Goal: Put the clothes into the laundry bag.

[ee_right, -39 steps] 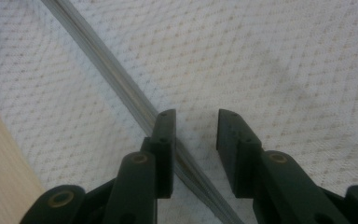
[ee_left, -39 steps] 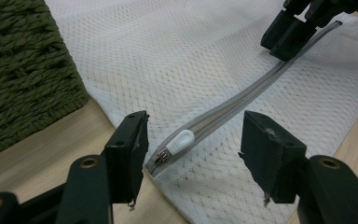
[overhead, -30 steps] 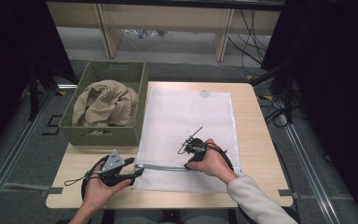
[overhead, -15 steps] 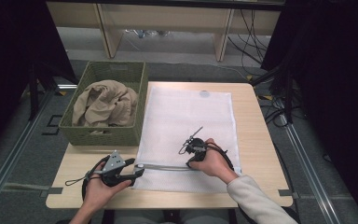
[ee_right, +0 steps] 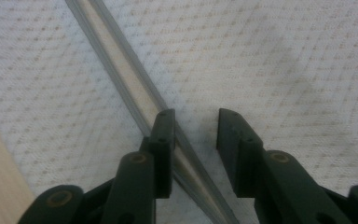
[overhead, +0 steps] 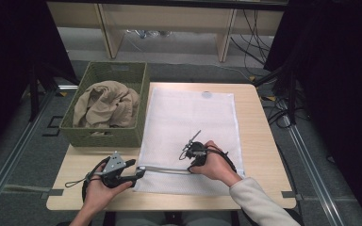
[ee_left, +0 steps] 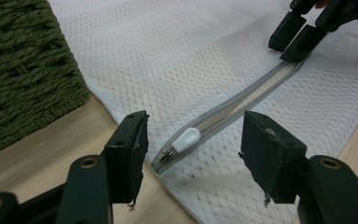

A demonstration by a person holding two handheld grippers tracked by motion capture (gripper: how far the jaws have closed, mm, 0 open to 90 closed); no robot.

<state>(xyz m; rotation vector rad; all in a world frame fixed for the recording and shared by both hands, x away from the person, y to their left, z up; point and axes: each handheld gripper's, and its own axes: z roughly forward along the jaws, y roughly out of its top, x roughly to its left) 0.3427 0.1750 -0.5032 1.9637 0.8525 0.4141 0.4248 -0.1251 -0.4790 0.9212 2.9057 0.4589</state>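
A white mesh laundry bag [overhead: 188, 113] lies flat on the wooden table [overhead: 260, 141]. Its grey zipper [ee_left: 242, 100] runs along the near edge and is parted, showing wood through the slit. My left gripper [ee_left: 193, 144] stands open on either side of the white zipper pull [ee_left: 186, 138], its pads clear of the pull; it sits at the bag's near left corner [overhead: 140, 170]. My right gripper [ee_right: 196, 126] points down on the zipper line [ee_right: 121, 74] farther along. Its jaws have just been opening, with only flat mesh between them and one jaw resting over the zipper.
A green woven basket [overhead: 103, 136] holding a beige cloth [overhead: 106, 103] stands at the table's left, close to the bag's left edge. The right gripper's cable loops by the right hand [overhead: 217, 165]. Bare wood lies right of the bag.
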